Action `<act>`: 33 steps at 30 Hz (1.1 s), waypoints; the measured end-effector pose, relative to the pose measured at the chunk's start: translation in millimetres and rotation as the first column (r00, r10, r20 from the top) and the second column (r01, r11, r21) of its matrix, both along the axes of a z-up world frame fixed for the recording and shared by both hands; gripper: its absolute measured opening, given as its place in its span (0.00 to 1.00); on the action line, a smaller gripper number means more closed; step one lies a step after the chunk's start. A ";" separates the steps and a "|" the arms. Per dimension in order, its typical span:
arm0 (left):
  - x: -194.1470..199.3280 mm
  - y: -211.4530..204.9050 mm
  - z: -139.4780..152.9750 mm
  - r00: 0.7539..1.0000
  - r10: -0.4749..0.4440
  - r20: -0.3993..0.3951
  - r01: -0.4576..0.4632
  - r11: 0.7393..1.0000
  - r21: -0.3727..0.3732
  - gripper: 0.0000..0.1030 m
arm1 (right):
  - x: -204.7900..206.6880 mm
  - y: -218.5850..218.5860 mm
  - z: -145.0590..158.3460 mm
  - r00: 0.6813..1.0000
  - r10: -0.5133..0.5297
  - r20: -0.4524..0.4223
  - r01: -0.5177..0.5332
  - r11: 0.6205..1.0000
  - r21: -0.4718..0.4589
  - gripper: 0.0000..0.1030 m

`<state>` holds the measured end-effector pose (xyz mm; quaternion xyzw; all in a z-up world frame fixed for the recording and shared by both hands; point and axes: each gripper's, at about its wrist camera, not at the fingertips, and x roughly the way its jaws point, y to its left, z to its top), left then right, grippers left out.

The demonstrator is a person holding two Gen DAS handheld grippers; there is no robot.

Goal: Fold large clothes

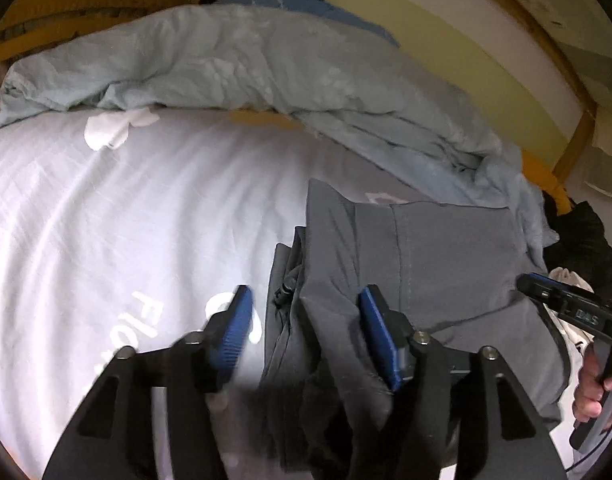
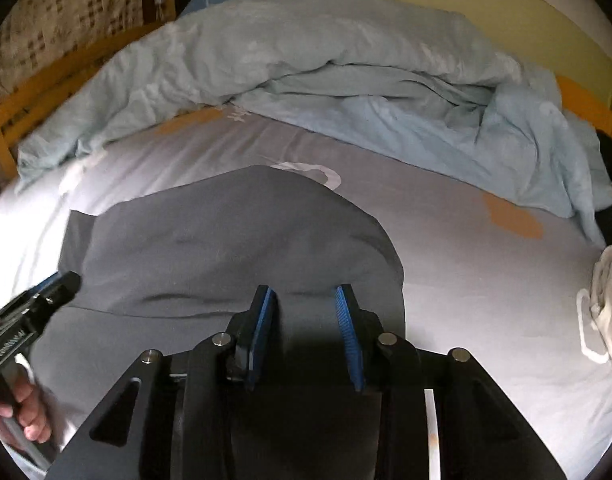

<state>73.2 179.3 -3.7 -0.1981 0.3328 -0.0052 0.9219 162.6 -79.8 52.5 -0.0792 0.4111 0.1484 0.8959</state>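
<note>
On the bed's pale sheet [image 2: 486,300] lies the grey garment [image 2: 225,240], partly folded. Left hand-held gripper [image 1: 303,324] stands spread over its bunched edge, pads not pressing. Right hand-held gripper [image 2: 306,320] has grey cloth between narrowed jaws; whether it pinches, I cannot tell. Beyond lies a crumpled light-blue duvet [image 2: 326,60].

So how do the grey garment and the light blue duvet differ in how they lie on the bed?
The grey garment lies folded into flat layers near the grippers; the light blue duvet is bunched in a rumpled heap along the far side of the bed. The grey garment is dark and plain; the duvet is pale with faint white prints. The garment covers a small patch, the duvet runs nearly the bed's width. Both rest on the white printed sheet.
</note>
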 end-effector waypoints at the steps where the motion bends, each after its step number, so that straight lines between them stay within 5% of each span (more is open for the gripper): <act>1: -4.5 -0.2 3.6 1.000 -0.003 0.011 0.003 1.000 -0.001 0.65 | -13.6 -5.5 5.5 1.000 0.002 0.029 -0.003 1.000 0.018 0.34; 5: -28.3 -1.4 19.1 0.999 -0.022 0.045 0.023 0.999 -0.038 0.86 | -82.4 -37.8 16.0 0.991 0.018 0.132 -0.034 0.992 0.119 0.47; 8: -32.0 -1.6 22.8 1.000 -0.012 0.023 0.013 0.999 -0.047 0.95 | -123.9 -58.6 13.6 0.982 -0.010 0.191 -0.008 0.996 0.093 0.49; 11: -30.2 1.2 15.0 1.000 0.007 -0.012 -0.008 0.998 -0.067 0.95 | -148.0 -81.3 3.3 0.977 -0.059 0.204 0.048 0.997 0.057 0.51; 15: -26.0 6.0 2.0 0.999 0.010 -0.050 -0.016 0.990 -0.141 0.95 | -153.5 -87.5 -22.3 0.995 -0.002 0.103 -0.001 0.999 0.035 0.51; 19: -25.5 3.6 -0.1 0.999 0.013 -0.048 -0.019 0.992 -0.122 0.96 | -150.8 -77.6 -35.3 0.997 -0.014 0.074 0.011 0.999 0.047 0.51; 24: -22.3 6.2 -7.9 0.998 0.020 -0.065 -0.030 0.987 -0.158 0.96 | -140.9 -66.6 -37.0 0.994 -0.066 0.085 0.060 0.996 0.068 0.51; 33: -23.6 9.9 -15.3 0.997 0.021 -0.076 -0.037 0.976 -0.216 0.96 | -139.5 -52.3 -33.4 0.992 -0.012 0.122 0.015 1.000 -0.026 0.51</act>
